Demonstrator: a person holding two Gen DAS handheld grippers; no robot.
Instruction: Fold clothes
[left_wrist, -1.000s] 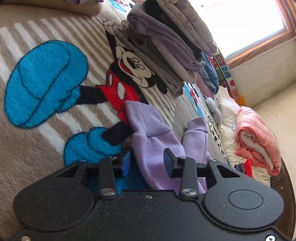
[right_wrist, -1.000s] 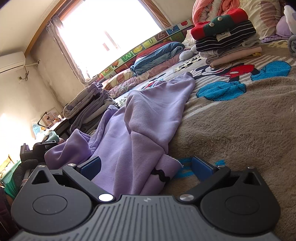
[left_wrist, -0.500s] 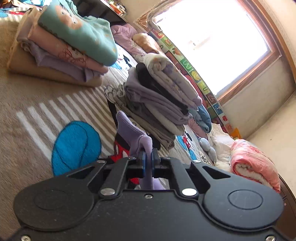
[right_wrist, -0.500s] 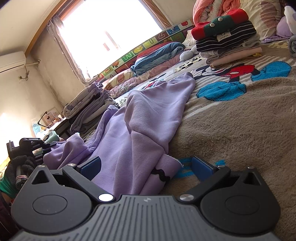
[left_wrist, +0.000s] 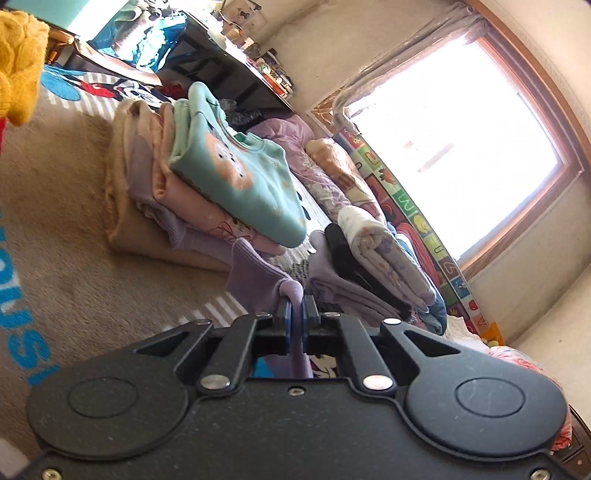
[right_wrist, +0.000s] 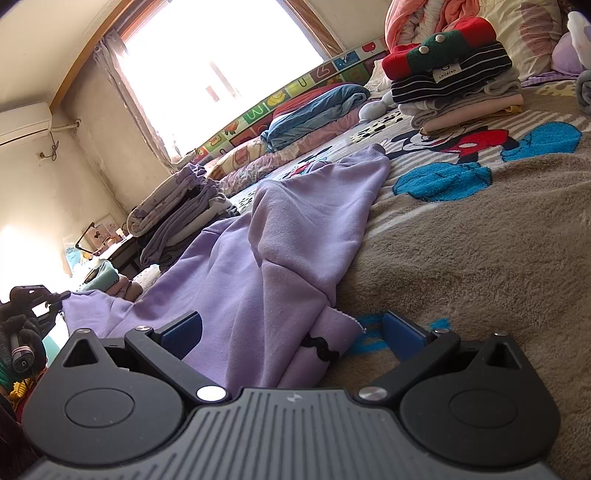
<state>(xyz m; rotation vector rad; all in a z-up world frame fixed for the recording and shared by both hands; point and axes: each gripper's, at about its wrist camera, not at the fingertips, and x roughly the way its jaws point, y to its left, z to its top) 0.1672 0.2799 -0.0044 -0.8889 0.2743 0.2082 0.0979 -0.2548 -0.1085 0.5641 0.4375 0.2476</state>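
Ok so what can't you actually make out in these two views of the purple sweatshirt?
- Left wrist view: most of the purple sweatshirt is hidden below the left hand-held gripper; only the pinched cuff shows.
- Right wrist view: its near hem runs under the open right hand-held gripper.
- Right wrist view: the black mark on the hem is too small to identify.

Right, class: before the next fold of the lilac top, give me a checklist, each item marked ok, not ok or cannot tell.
1. Left gripper shut on the lilac top: ok.
2. Right gripper gripping the top: not ok, jaws open around the hem.
3. Top lying flat: not ok, rumpled.
4. Bare blanket beside the top for folding: ok.
5. Sleeve hanging free of the nearby pile: cannot tell.
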